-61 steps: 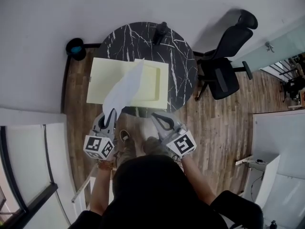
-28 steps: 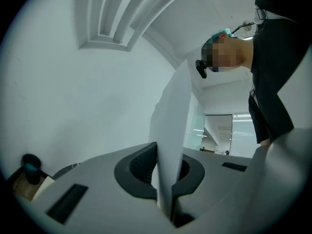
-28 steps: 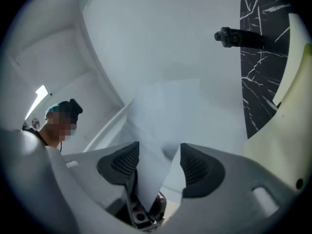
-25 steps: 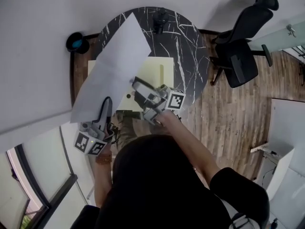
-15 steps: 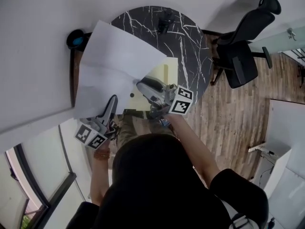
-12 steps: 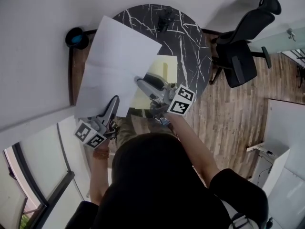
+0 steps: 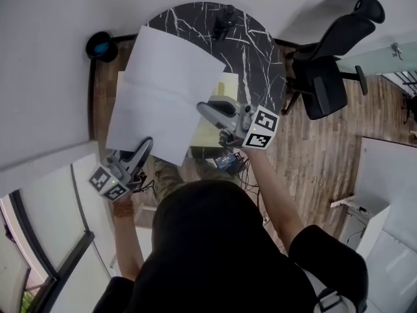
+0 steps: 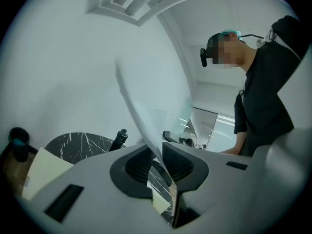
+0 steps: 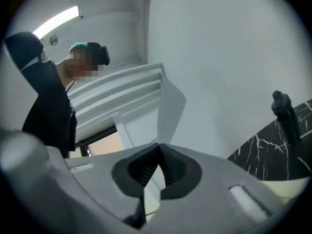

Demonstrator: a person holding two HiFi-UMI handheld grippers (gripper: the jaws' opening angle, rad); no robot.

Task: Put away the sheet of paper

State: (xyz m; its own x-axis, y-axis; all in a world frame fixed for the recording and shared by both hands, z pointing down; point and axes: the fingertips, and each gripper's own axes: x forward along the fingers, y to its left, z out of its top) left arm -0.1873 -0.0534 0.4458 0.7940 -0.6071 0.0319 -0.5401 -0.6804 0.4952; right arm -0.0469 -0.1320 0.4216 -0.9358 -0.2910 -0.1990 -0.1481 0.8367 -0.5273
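Note:
The white sheet of paper [image 7: 163, 90] hangs in the air above the round black marble table [image 7: 260, 51], spread out flat toward the head view. My right gripper [image 7: 201, 108] is shut on its right edge; in the right gripper view the pads meet on the sheet [image 9: 168, 113] at the jaw tips [image 9: 158, 147]. My left gripper [image 7: 143, 147] is at the sheet's lower corner. Its jaws are opening, and the sheet [image 8: 139, 116] still runs through the gap [image 8: 155, 152]. A pale yellow folder [image 7: 225, 89] lies open on the table beneath.
A small black object [image 7: 225, 13] stands at the table's far edge. A black office chair [image 7: 322, 77] is to the right on the wooden floor. A dark bin [image 7: 99, 45] sits by the wall at left. My legs are close to the table.
The sheet has been lifted off the folder and turned flat. My right gripper reached across to its right edge and closed on it. The left jaws have loosened and drifted down-left.

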